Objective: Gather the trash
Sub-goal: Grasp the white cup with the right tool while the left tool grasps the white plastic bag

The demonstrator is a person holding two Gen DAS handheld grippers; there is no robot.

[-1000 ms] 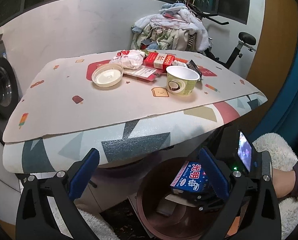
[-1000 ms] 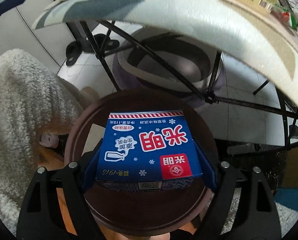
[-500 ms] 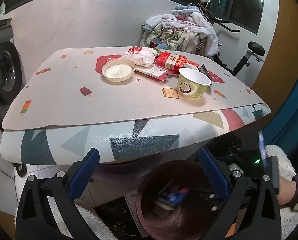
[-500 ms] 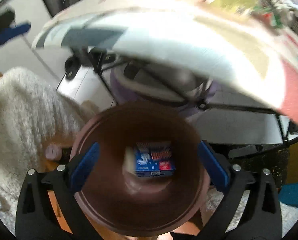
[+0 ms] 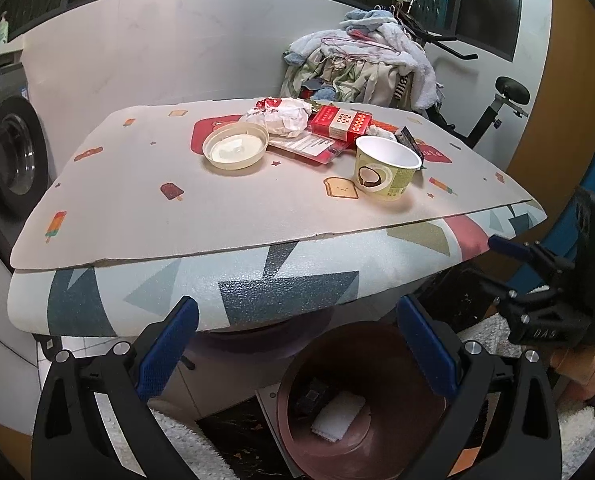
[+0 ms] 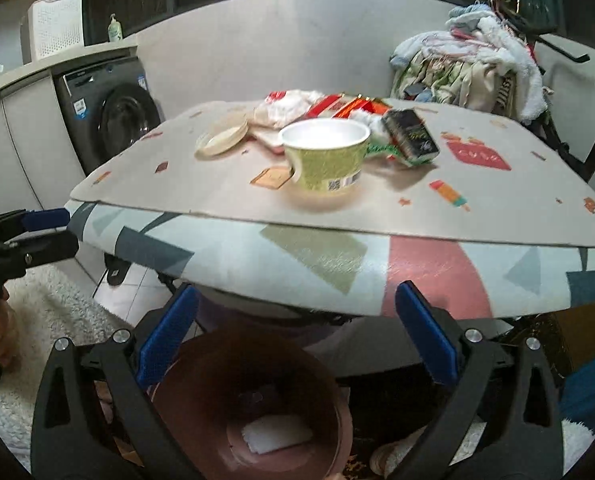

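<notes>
Both claws are spread wide with nothing between the blue pads. Our right gripper (image 6: 295, 336) has just been opening, and its jaws stand empty above the brown bin (image 6: 201, 364). Our left gripper (image 5: 297, 344) hovers over that same bin (image 5: 297, 384) from the other side, jaws apart too, no trash in them.

Down in the bin we can see a pale flat piece (image 5: 339, 414) lying on the bottom and something dark (image 5: 311, 394) next to it. We can't make out what the dark thing is from here, too murky.

Up on the table (image 5: 225, 224), with its ice-cream and toast print mat, the rest of the trash sits in a cluster toward the far side. Nearest the front edge is the green paper cup (image 5: 385, 168), upright and looking empty inside. To its left lies a round cream lid (image 5: 234, 151), apart from the cup. Behind those two we've got a crumpled white wrapper (image 5: 283, 116), a red box (image 5: 339, 121) touching it, and a flat red-and-white packet (image 5: 307, 147) poking out under them. In the right wrist view a dark little carton (image 6: 411, 136) lies tilted just beside the cup (image 6: 325, 154).

Washing machine (image 6: 109, 124) stands off to the left, and a heap of laundry (image 5: 361, 68) is piled behind the table.
</notes>
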